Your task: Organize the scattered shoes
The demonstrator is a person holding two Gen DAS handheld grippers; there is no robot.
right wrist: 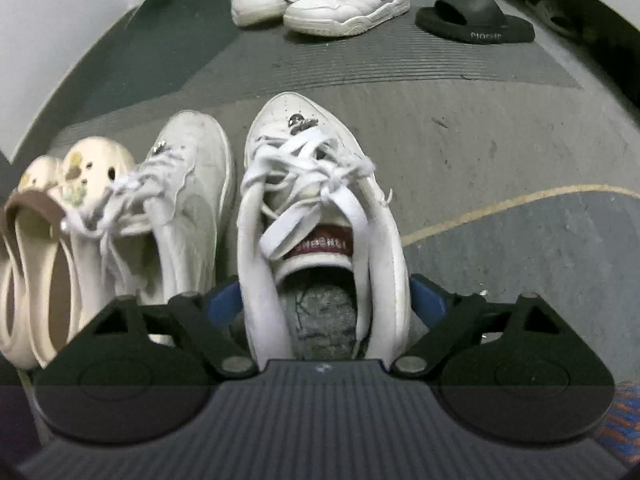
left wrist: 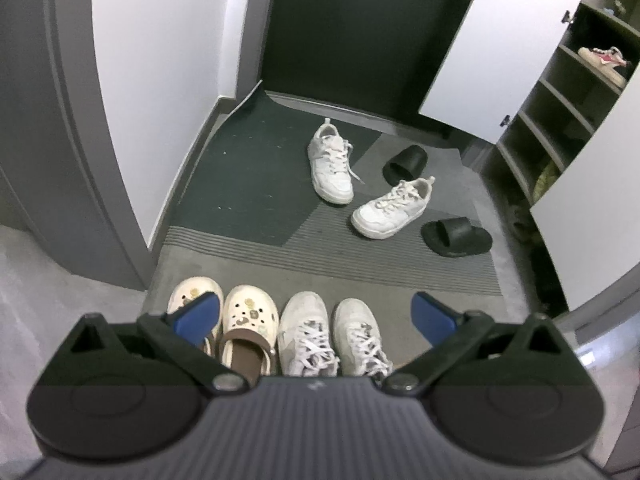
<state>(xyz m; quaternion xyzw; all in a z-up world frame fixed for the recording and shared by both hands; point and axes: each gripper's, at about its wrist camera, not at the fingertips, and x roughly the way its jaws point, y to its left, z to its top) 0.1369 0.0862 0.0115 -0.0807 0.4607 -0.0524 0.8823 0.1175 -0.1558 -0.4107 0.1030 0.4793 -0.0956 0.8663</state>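
My right claw [right wrist: 322,300] stood wide, its blue pads flanking the heel of the white sneaker [right wrist: 316,216] on the mat, whether pressing I could not tell. The sneaker's long axis ran straight ahead, toe away. My left claw [left wrist: 316,312] hung open, empty.

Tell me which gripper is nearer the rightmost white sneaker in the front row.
Right. The right gripper has its jaws straddling that sneaker's heel; the left gripper hangs open above the row, off it.
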